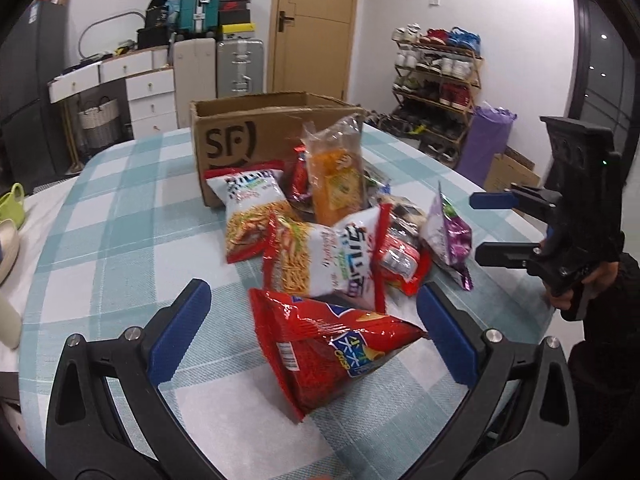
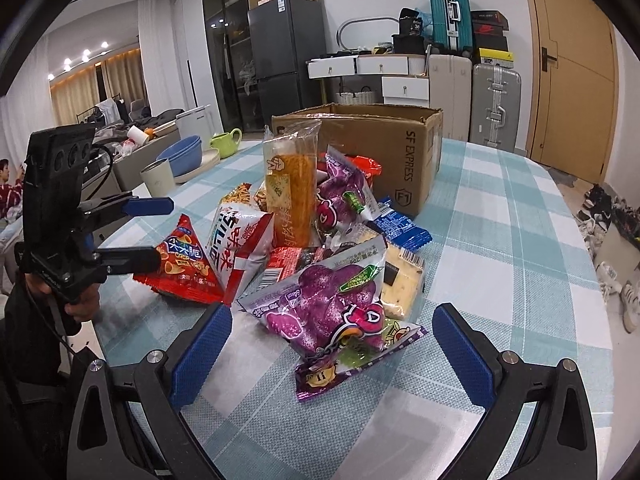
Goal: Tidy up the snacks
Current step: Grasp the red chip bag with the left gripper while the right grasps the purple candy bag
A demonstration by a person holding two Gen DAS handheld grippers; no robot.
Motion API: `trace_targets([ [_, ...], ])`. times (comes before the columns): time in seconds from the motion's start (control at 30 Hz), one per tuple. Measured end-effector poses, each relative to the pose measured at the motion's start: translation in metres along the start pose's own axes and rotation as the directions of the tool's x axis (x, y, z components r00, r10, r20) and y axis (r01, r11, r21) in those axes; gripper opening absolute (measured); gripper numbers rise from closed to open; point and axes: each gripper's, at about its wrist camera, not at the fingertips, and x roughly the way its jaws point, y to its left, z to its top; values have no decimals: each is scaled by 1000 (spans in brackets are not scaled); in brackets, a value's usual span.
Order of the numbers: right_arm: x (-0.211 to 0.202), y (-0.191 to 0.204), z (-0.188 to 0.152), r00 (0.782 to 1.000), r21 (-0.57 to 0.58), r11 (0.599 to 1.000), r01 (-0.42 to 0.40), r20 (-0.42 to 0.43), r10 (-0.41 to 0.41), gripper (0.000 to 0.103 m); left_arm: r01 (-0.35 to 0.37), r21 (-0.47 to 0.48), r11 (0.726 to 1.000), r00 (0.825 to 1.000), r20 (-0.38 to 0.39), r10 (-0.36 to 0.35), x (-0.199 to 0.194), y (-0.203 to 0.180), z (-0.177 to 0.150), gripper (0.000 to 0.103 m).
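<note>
A pile of snack bags lies on the checked tablecloth in front of an open cardboard box [image 1: 256, 128], which also shows in the right wrist view [image 2: 384, 136]. My left gripper [image 1: 314, 332] is open around the near red chip bag [image 1: 328, 352], not gripping it. My right gripper [image 2: 332, 344] is open around a purple snack bag [image 2: 328, 312]. A tall orange packet [image 1: 340, 176] stands in the middle, also in the right wrist view [image 2: 292, 196]. White-and-red bags [image 1: 332, 256] lie between. The right gripper shows at the right of the left wrist view [image 1: 490, 224]; the left gripper shows at the left of the right wrist view [image 2: 154, 232].
The table [image 1: 120, 208] has a rounded edge. Blue bowls [image 2: 180, 156], a cup [image 2: 158, 178] and a green jug [image 2: 226, 142] stand at its far left. Suitcases, drawers and a shoe rack [image 1: 436, 84] stand beyond the table.
</note>
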Motion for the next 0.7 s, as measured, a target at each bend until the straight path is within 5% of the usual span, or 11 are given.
trace_targets([
  [0.23, 12, 1, 1, 999, -10, 1000, 2, -40, -3, 101, 77, -17, 997, 995, -66, -78, 10, -3, -6, 103],
  [0.43, 27, 2, 3, 996, -24, 1000, 18, -82, -20, 78, 125, -15, 992, 984, -129, -125, 19, -8, -10, 101],
  [0.53, 26, 3, 2, 997, -34, 999, 21, -77, -23, 71, 149, -16, 989, 976, -157, -149, 24, -10, -12, 82],
  [0.7, 23, 5, 1, 998, -49, 998, 27, -61, -30, 65, 149, -3, 989, 977, -152, -148, 24, -12, -14, 70],
])
